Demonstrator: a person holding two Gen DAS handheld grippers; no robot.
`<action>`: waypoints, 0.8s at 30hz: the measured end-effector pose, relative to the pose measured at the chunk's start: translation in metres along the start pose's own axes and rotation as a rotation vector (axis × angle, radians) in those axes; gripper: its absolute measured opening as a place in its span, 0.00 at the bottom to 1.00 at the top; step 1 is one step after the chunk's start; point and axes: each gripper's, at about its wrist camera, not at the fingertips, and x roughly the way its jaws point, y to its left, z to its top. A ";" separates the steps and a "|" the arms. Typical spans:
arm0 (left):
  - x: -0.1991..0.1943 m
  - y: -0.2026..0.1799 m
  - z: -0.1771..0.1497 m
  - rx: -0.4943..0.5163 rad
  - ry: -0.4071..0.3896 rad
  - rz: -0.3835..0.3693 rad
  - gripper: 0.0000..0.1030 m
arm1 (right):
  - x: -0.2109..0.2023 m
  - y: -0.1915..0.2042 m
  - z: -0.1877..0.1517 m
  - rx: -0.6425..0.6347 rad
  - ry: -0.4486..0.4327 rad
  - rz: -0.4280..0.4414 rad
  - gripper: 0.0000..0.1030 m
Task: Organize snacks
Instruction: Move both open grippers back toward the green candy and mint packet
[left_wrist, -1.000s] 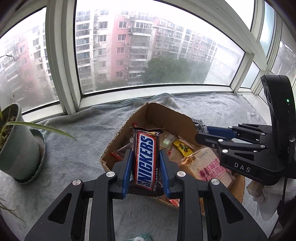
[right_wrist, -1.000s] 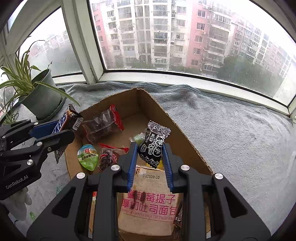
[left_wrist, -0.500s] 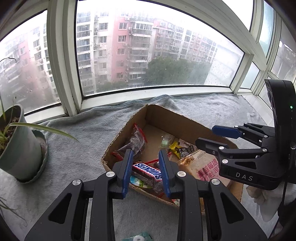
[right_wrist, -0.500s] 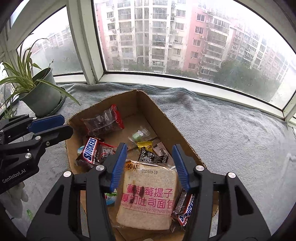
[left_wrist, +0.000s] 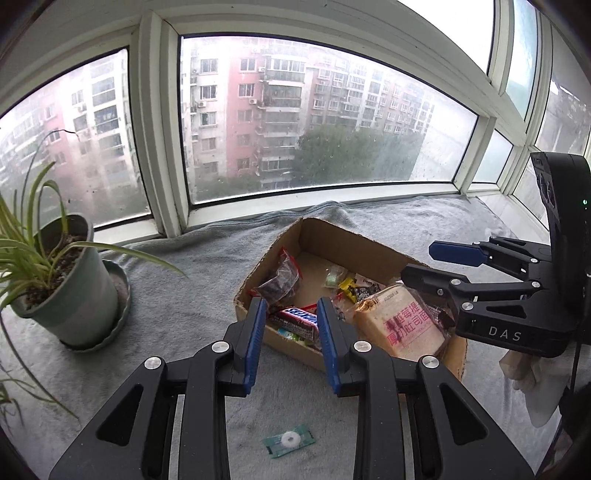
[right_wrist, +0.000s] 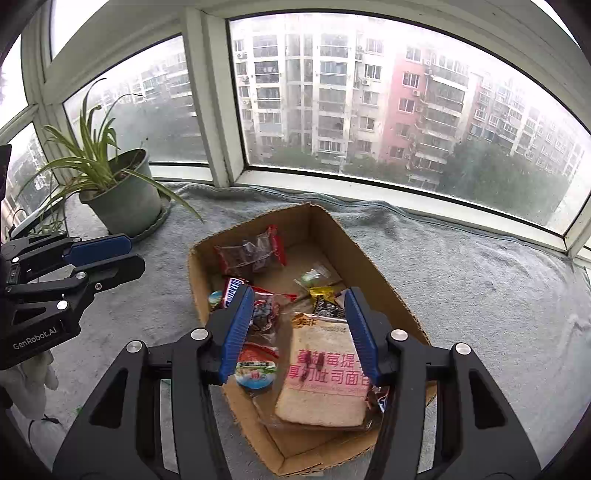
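Brown cardboard box (right_wrist: 373, 258) sits on the grey towel-covered window ledge (right_wrist: 480, 280) as we hold both tools above it. Our left hand-held gripper (left_wrist: 290, 325) hangs with its jaws apart and nothing between them, over the brown Snickers bar (left_wrist: 299, 320) lying inside. Our right hand-held gripper (right_wrist: 299, 325) is spread wide over the pink-printed bag of toast bread (right_wrist: 321, 376). A green-wrapped ring candy (left_wrist: 289, 440) lies outside on the towel, near a potted spider plant (left_wrist: 55, 273).
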 end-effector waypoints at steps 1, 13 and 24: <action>-0.006 0.002 -0.004 0.003 -0.003 0.004 0.26 | -0.003 0.005 -0.001 -0.008 -0.003 0.016 0.52; -0.074 0.049 -0.069 -0.058 0.037 0.061 0.26 | -0.007 0.071 -0.041 -0.194 0.080 0.200 0.53; -0.097 0.057 -0.178 -0.205 0.270 -0.016 0.26 | 0.028 0.122 -0.080 -0.396 0.227 0.252 0.53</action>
